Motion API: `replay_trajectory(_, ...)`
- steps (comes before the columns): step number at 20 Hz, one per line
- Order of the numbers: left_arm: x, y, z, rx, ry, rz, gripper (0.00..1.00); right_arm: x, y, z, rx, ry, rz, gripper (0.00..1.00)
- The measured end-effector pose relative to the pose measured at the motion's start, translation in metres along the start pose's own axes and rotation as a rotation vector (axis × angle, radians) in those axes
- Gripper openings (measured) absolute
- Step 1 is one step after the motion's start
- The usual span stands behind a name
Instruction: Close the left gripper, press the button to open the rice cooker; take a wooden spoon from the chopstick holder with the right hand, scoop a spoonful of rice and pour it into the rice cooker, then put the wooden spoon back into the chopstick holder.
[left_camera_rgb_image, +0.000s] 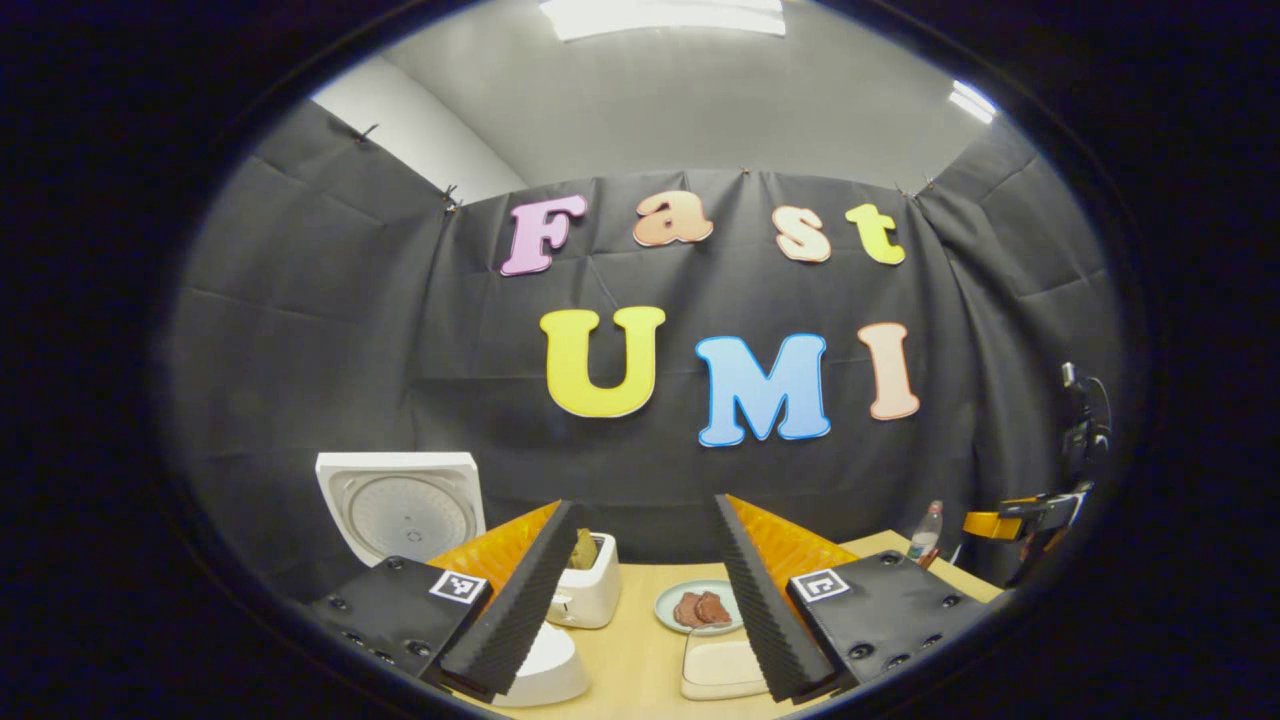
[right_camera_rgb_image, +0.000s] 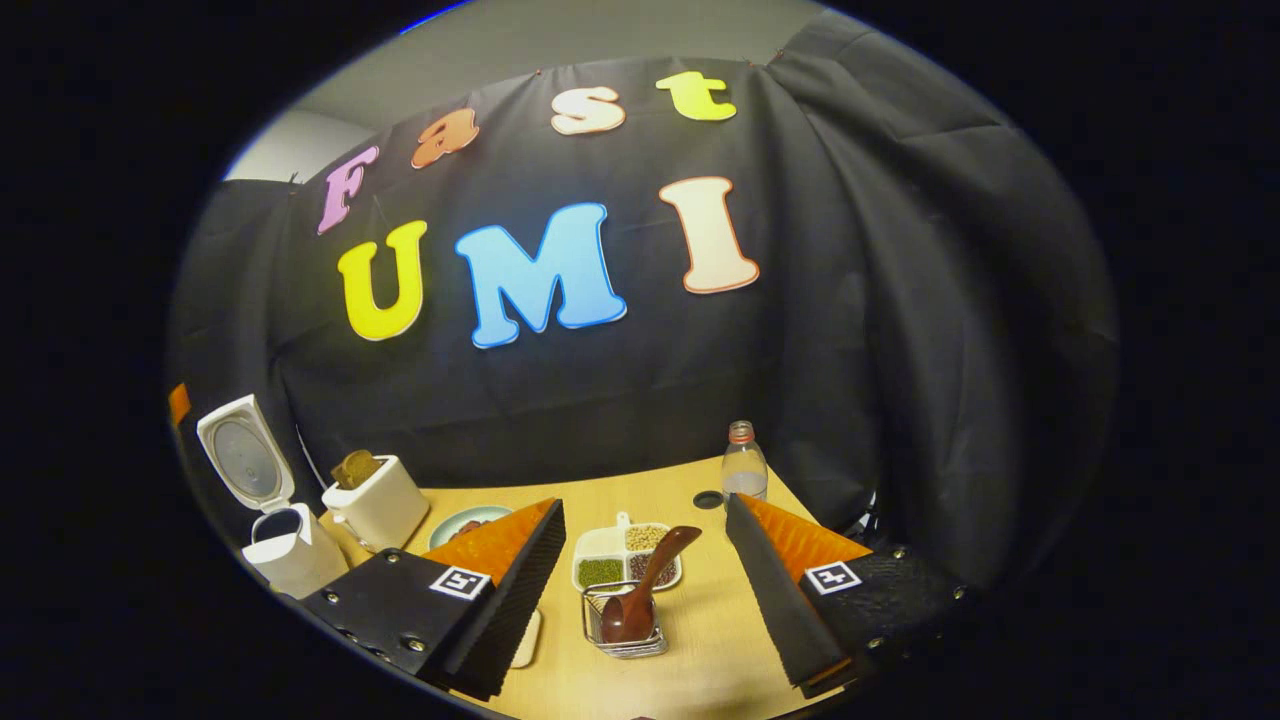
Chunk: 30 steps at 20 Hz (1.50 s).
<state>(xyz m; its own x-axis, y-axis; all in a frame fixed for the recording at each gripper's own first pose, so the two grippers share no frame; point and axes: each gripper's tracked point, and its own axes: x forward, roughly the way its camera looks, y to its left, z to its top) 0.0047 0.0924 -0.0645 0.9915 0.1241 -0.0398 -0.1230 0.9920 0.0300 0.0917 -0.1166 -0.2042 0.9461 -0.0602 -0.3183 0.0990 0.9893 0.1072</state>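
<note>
A: Where do the left gripper (left_camera_rgb_image: 640, 600) and its jaws stand?

B: The jaws are spread wide with nothing between them. The rice cooker (left_camera_rgb_image: 420, 520) stands past the left jaw, its lid (left_camera_rgb_image: 405, 505) upright and open. A toaster (left_camera_rgb_image: 590, 585) sits just beyond that jaw's tip, and a plate (left_camera_rgb_image: 698, 607) lies between the jaws, farther ahead on the surface (left_camera_rgb_image: 640, 650).

A: And the right gripper (right_camera_rgb_image: 645, 590)?

B: Its jaws also gape apart, holding nothing. The wooden spoon (right_camera_rgb_image: 645, 590) stands bowl-down in the wire chopstick holder (right_camera_rgb_image: 625, 625), right between the jaws, handle leaning away. Just behind it sits a divided dish (right_camera_rgb_image: 625, 555) of grains and beans. A bottle (right_camera_rgb_image: 744, 465) stands beyond the right jaw. In the right gripper view, the cooker shows far off past the left jaw, lid raised.
</note>
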Motion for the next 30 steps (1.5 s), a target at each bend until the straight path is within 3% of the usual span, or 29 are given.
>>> replay_trajectory(3,-0.004,0.002,-0.007,0.015,0.03,0.009,0.94,0.03,-0.01,-0.03,-0.02,0.068,-0.003,0.98)
replay_trajectory(7,-0.011,-0.005,-0.006,0.013,0.048,-0.018,0.94,0.063,-0.012,-0.063,-0.004,0.152,0.047,0.98)
replay_trajectory(13,-0.012,-0.007,-0.021,0.032,0.091,0.012,0.96,0.118,-0.015,-0.092,0.106,0.271,0.059,0.9)
replay_trajectory(16,-0.012,-0.006,-0.022,0.022,0.088,0.016,0.94,0.128,-0.008,-0.089,0.16,0.288,0.092,0.75)
replay_trajectory(17,-0.012,-0.004,-0.024,0.025,0.091,0.019,0.94,0.129,-0.011,-0.088,0.156,0.286,0.088,0.65)
replay_trajectory(18,-0.012,-0.002,-0.026,0.027,0.096,0.022,0.94,0.132,-0.006,-0.088,0.173,0.286,0.113,0.36)
replay_trajectory(19,-0.009,0.002,-0.028,0.028,0.101,0.029,0.94,0.127,0.003,-0.088,0.2,0.302,0.146,0.36)
replay_trajectory(23,-0.005,0.007,-0.032,-0.006,0.109,0.027,0.94,0.113,0.019,-0.081,0.151,0.295,0.162,0.1)
replay_trajectory(30,-0.006,0.018,-0.024,0.016,0.055,0.023,0.96,0.075,0.042,-0.012,0.12,0.153,0.152,0.1)
